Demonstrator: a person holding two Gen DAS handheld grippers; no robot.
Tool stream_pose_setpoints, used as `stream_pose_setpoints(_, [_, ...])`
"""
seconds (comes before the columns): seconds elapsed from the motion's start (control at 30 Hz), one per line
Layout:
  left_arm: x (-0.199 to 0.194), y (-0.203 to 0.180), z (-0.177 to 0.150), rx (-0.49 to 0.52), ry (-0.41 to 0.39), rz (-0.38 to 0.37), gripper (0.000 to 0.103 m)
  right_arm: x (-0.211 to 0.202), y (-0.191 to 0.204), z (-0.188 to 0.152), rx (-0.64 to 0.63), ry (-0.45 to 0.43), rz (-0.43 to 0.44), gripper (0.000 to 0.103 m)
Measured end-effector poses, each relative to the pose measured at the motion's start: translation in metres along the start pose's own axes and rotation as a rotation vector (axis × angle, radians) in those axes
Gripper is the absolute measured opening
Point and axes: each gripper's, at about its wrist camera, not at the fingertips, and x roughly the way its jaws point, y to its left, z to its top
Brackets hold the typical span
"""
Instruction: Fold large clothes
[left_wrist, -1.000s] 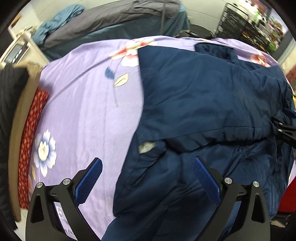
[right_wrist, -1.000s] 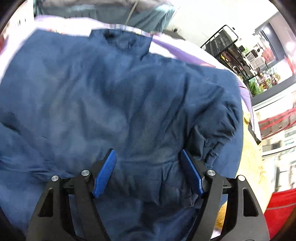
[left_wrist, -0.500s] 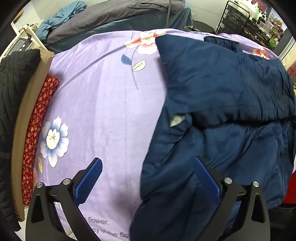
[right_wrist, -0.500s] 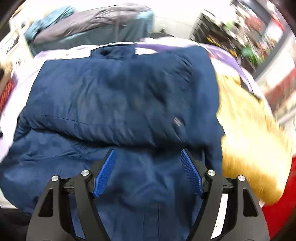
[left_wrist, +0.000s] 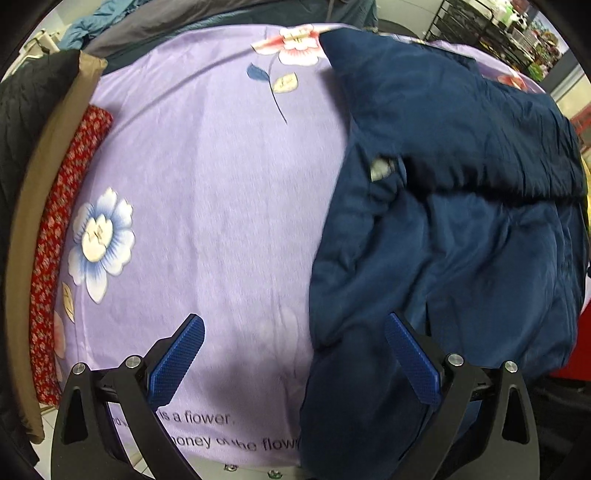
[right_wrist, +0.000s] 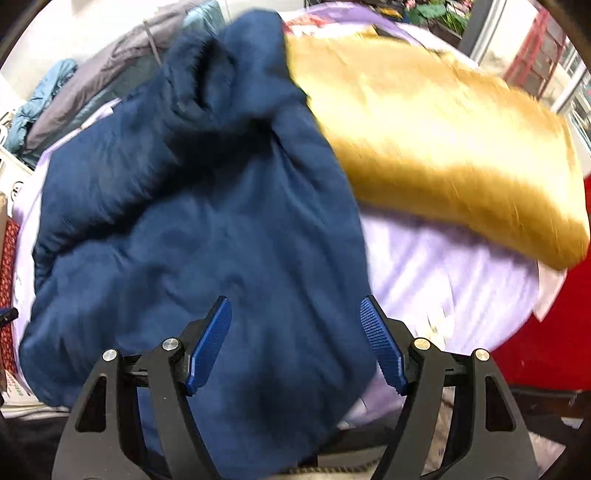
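A large navy padded jacket (left_wrist: 461, 229) lies partly folded on a lilac flowered sheet (left_wrist: 207, 206), its lower part hanging over the near edge. My left gripper (left_wrist: 293, 328) hovers open above the jacket's left hem, one pad over bare sheet, the other over navy fabric. In the blurred right wrist view the same jacket (right_wrist: 192, 229) fills the left and middle. My right gripper (right_wrist: 295, 314) stands open above its right edge, nothing pinched between the blue pads.
A golden-yellow garment (right_wrist: 443, 129) lies folded to the right of the jacket. Black, tan and red patterned clothes (left_wrist: 62, 206) are stacked along the sheet's left edge. Grey and teal coats (right_wrist: 92, 81) are heaped at the back. A wire rack (left_wrist: 498, 29) stands far right.
Both hands swung outward: the left view slid left, so more bare sheet shows and the jacket sits further right. The right view rolled and moved right, bringing the yellow garment into sight. Jaws stayed open.
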Motion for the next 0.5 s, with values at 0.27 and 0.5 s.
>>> stream_pose_setpoints(0.27, [0.01,0.006,-0.041,-0.019,0.051,-0.067,0.096,0.017,-0.031,-0.044,0.057,0.114,0.06,0.072])
stream_pose_setpoints(0.5, [-0.006,0.017,-0.065,-0.035,0.015,-0.181,0.096,0.033,-0.036,-0.08,0.116,0.182,0.285,0.072])
